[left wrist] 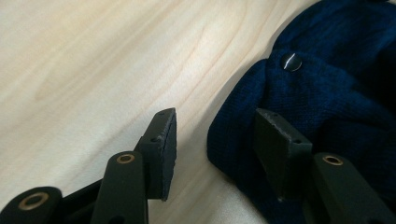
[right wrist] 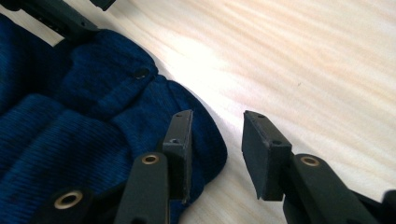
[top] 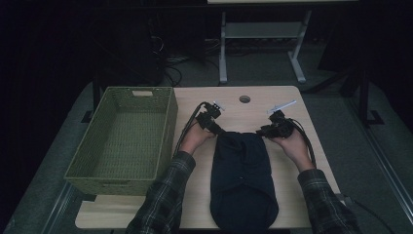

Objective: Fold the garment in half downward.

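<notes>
One dark blue ribbed knit garment (top: pixel 242 180) is laid flat on the pale wood-grain tabletop (top: pixel 287 197), folded into a long rounded shape, with small dark round buttons (left wrist: pixel 291 61) near its far edge. One woven green rectangular basket (top: pixel 124 137) is seen at the left. The left gripper (left wrist: pixel 215 140) is held unclenched astride the garment's far left corner. The right gripper (right wrist: pixel 215 144) is held unclenched astride the far right corner.
</notes>
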Action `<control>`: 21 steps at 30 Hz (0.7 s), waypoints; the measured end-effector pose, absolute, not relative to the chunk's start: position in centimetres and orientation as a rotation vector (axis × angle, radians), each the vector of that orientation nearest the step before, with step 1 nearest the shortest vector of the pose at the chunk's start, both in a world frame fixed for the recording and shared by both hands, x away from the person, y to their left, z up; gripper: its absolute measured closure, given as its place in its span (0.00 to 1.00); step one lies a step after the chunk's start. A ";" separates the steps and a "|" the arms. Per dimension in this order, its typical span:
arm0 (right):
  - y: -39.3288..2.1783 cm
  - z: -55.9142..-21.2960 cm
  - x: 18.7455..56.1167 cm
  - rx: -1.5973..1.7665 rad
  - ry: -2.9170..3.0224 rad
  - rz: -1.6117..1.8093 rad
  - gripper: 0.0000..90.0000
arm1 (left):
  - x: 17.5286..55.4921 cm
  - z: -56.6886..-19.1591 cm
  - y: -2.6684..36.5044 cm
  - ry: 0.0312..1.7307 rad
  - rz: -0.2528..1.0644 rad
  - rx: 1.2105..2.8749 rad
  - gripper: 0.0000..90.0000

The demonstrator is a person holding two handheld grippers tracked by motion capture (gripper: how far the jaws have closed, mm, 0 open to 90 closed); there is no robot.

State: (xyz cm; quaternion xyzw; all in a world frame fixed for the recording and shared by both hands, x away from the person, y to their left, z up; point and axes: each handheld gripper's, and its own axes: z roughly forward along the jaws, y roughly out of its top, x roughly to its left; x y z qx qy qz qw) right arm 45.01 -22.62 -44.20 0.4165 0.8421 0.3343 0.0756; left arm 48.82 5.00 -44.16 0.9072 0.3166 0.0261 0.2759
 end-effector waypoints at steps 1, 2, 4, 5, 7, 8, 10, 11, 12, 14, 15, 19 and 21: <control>-22.6 -44.5 45.1 1.249 2.530 0.997 0.69 | 48.9 -44.3 5.0 0.855 0.064 2.433 0.55; -22.7 -44.7 45.2 1.252 2.540 0.992 0.69 | 48.9 -44.4 5.1 0.855 0.060 2.437 0.55; -22.6 -45.0 45.3 1.264 2.549 0.990 0.69 | 48.9 -44.6 5.0 0.854 0.055 2.437 0.55; -22.6 -45.3 45.3 1.261 2.562 0.986 0.68 | 48.9 -44.7 5.0 0.847 0.050 2.446 0.55; -22.5 -45.4 45.3 1.255 2.570 0.983 0.67 | 48.9 -44.9 4.9 0.842 0.040 2.450 0.55; -22.5 -45.5 45.4 1.253 2.578 0.976 0.67 | 48.8 -45.0 4.9 0.847 0.034 2.440 0.55; -22.5 -45.6 45.4 1.259 2.584 0.978 0.67 | 48.9 -45.2 5.0 0.848 0.019 2.426 0.56; -22.5 -45.7 45.4 1.262 2.586 0.975 0.67 | 48.9 -45.2 5.0 0.843 0.019 2.422 0.57; -22.5 -45.8 45.4 1.266 2.591 0.980 0.68 | 48.9 -45.2 5.0 0.834 0.017 2.425 0.58; -22.6 -46.0 45.4 1.287 2.590 0.996 0.70 | 48.8 -45.2 4.9 0.817 0.011 2.429 0.65; -22.6 -46.0 45.3 1.299 2.589 1.002 0.73 | 48.8 -45.2 4.9 0.806 0.008 2.431 0.67; -22.6 -46.1 45.3 1.317 2.594 1.022 0.81 | 48.7 -45.2 4.7 0.785 -0.015 2.437 0.77; -22.5 -46.1 45.2 1.313 2.596 1.020 0.85 | 48.7 -45.3 4.7 0.777 -0.033 2.439 0.81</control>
